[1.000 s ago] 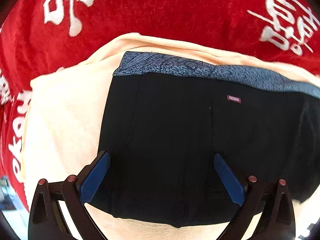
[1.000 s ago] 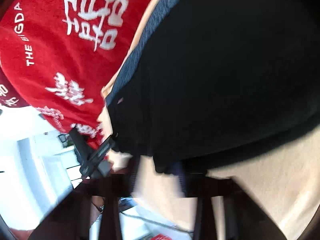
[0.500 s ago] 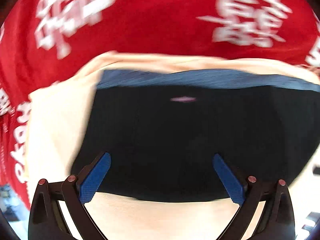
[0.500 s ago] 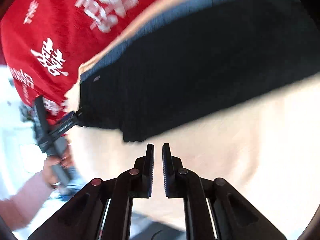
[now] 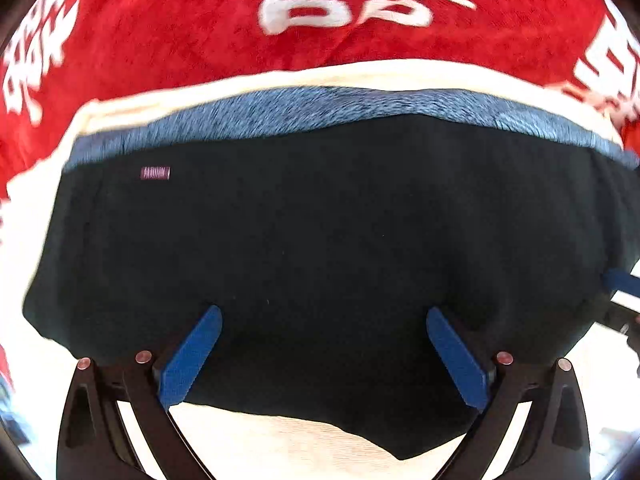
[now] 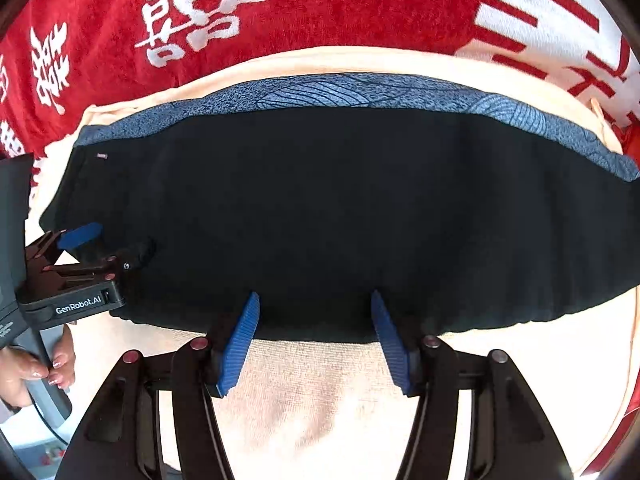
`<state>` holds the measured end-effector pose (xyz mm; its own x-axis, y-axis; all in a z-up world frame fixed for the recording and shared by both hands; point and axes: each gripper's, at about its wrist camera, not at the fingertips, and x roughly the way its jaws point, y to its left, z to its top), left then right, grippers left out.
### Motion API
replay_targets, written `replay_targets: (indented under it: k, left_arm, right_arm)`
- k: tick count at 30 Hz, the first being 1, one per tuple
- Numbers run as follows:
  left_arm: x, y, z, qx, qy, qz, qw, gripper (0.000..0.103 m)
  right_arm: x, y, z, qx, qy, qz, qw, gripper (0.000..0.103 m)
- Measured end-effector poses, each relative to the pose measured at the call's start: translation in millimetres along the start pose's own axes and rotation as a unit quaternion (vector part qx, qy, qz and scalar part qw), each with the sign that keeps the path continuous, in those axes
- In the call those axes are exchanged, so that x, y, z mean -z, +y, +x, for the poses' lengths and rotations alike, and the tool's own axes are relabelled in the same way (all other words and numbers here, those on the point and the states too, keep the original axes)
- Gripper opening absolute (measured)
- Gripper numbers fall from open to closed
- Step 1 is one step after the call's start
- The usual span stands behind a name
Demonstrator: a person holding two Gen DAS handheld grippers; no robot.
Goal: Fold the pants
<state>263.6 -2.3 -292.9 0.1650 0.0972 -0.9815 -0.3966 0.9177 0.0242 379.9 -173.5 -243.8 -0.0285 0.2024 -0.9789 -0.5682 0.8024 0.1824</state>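
Note:
The black pants (image 5: 320,220) lie folded flat in a wide band on a cream cloth (image 5: 300,448). A blue patterned band (image 5: 340,106) runs along their far edge. My left gripper (image 5: 324,314) hovers open over the pants' near half, pointing down, with nothing pinched. In the right wrist view the pants (image 6: 340,200) fill the middle. My right gripper (image 6: 315,299) hangs over their near edge, its jaws opening, and the pads do not press on the fabric. The left gripper (image 6: 116,242) shows at the pants' left end.
A red blanket (image 6: 320,8) with white characters lies beyond the cream cloth (image 6: 320,400). A person's hand (image 6: 24,368) holds the left gripper's handle at the lower left. The other gripper's blue pad (image 5: 620,282) shows at the left wrist view's right edge.
The right gripper let go of the pants' edge, swung to point down and opened. The left gripper slid sideways along the pants, so the small label now sits far left.

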Motion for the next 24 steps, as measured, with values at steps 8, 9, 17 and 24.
replay_targets:
  k: [8, 9, 17, 24]
  left_arm:
    - [-11, -19, -13, -0.033, 0.026, -0.010, 0.9991, 0.103]
    - [-14, -22, -19, -0.032, 0.026, -0.011, 0.9991, 0.103]
    - [-66, -70, -38, -0.017, -0.012, -0.023, 0.9995, 0.103]
    - [-72, -102, -4, -0.036, -0.015, -0.077, 0.9963, 0.103]
  right_arm:
    - [2, -10, -5, -0.027, 0.022, 0.010, 0.999, 0.062]
    - [4, -9, -7, -0.030, 0.023, 0.012, 0.999, 0.062]
    - [-41, -68, -27, 0.011, -0.011, 0.022, 1.000, 0.056]
    - [-73, -139, -8, 0.036, -0.022, 0.023, 0.999, 0.049]
